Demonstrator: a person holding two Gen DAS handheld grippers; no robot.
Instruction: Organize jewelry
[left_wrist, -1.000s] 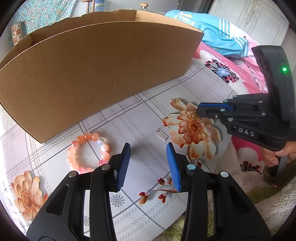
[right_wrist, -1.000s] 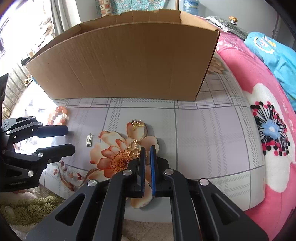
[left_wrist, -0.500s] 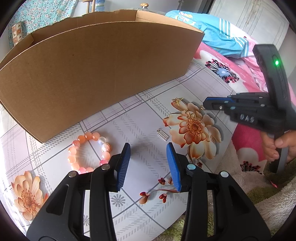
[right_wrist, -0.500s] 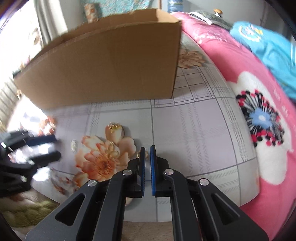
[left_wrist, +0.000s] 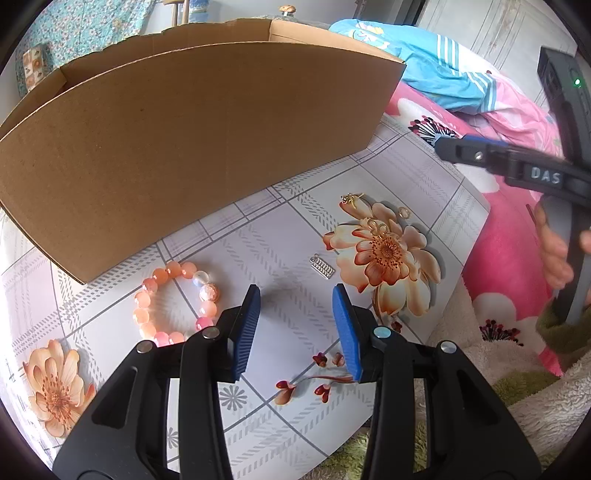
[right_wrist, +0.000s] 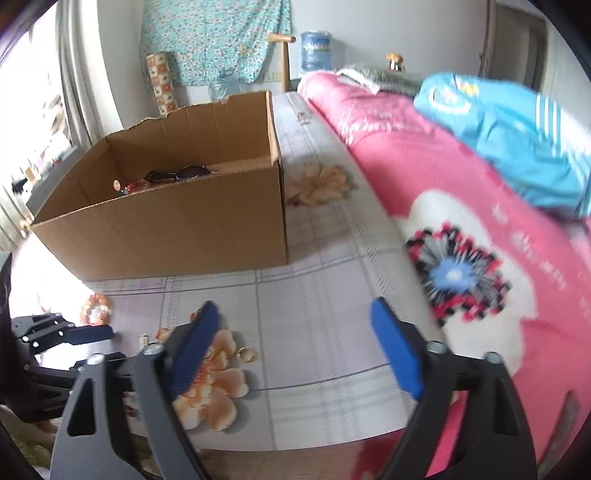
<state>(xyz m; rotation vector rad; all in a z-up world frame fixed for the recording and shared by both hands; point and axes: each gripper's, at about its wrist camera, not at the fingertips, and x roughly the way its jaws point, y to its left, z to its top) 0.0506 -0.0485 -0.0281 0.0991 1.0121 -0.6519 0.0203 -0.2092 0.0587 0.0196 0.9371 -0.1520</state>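
A brown cardboard box (left_wrist: 192, 136) stands on the floral table mat; in the right wrist view the box (right_wrist: 177, 218) holds dark and red items. An orange bead bracelet (left_wrist: 173, 302), a small silver charm (left_wrist: 322, 266), a gold butterfly piece (left_wrist: 351, 198), gold pieces (left_wrist: 376, 225) and a gold ring (left_wrist: 403, 212) lie on the mat. My left gripper (left_wrist: 295, 328) is open and empty, low over the mat between bracelet and charm. My right gripper (right_wrist: 295, 347) is open wide and empty, raised above the mat's right part; the ring (right_wrist: 246, 355) lies near its left finger.
A pink flowered quilt (right_wrist: 480, 229) with blue clothing (right_wrist: 517, 147) lies right of the mat. A fluffy rug (left_wrist: 498, 406) lies below the mat's near edge. The right gripper's body (left_wrist: 517, 166) shows at the right in the left wrist view.
My right gripper rose, swung right and opened from shut to wide open. A gold ring now lies on the mat by the printed flower. The left gripper has not moved.
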